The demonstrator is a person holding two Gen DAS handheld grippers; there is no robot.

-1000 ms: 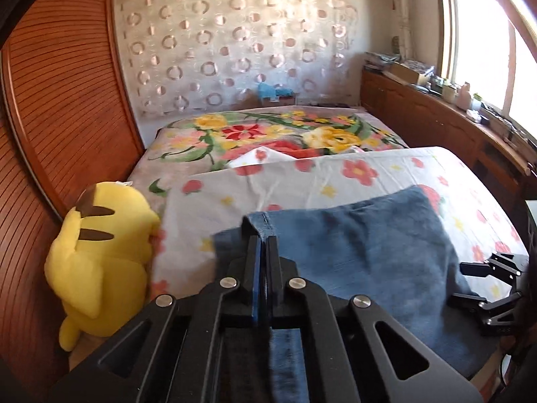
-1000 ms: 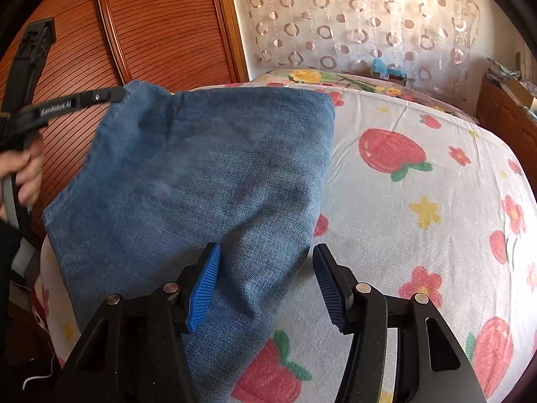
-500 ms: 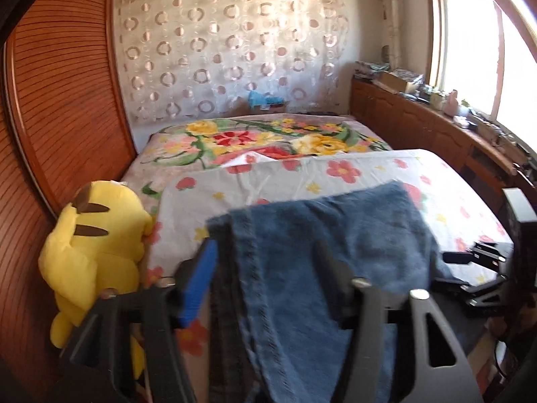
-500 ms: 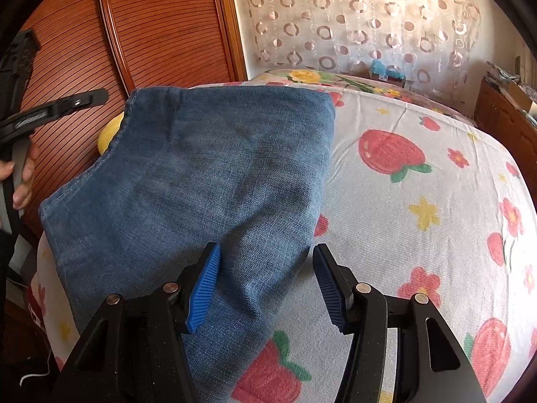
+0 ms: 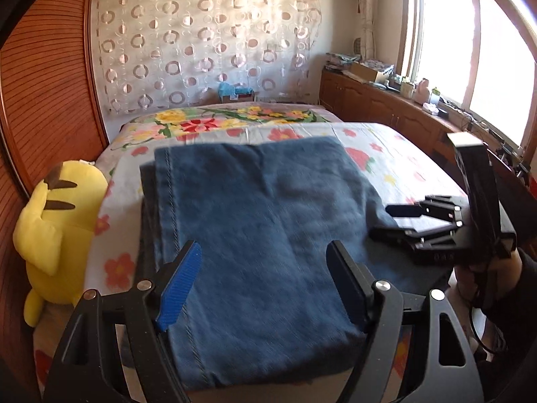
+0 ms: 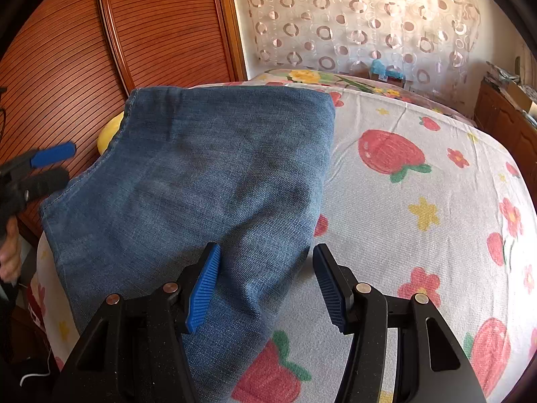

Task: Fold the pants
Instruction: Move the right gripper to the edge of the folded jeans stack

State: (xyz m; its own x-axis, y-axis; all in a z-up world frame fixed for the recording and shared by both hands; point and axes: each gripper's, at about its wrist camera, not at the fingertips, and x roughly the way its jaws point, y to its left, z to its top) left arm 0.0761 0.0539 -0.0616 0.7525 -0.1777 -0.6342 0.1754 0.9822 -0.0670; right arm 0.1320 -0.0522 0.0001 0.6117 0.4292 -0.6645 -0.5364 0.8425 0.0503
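Folded blue jeans [image 5: 261, 201] lie flat on the strawberry-print bed sheet [image 5: 396, 164]. In the left wrist view my left gripper [image 5: 263, 248] hovers over their near part. Its jaws are opening, the denim lies below the gap, and the pads press on nothing. The right wrist view shows the jeans [image 6: 201, 174] filling the left half, with the left gripper [image 6: 47, 168] just off their left edge. My right gripper [image 6: 266, 252] stands open over the jeans' near right corner, holding nothing. It also appears at the jeans' right side as the right gripper [image 5: 402, 221].
A yellow plush toy [image 5: 53, 231] leans at the bed's left edge against a slatted wooden wardrobe [image 6: 151, 33]. A wooden cabinet [image 5: 386, 107] with clutter runs under the window. A floral pillow [image 5: 218, 121] lies at the bed's far end.
The left gripper let go of the jeans' edge, opened its jaws and drew back. The lifted fold dropped flat onto the bed. The right gripper stayed still.
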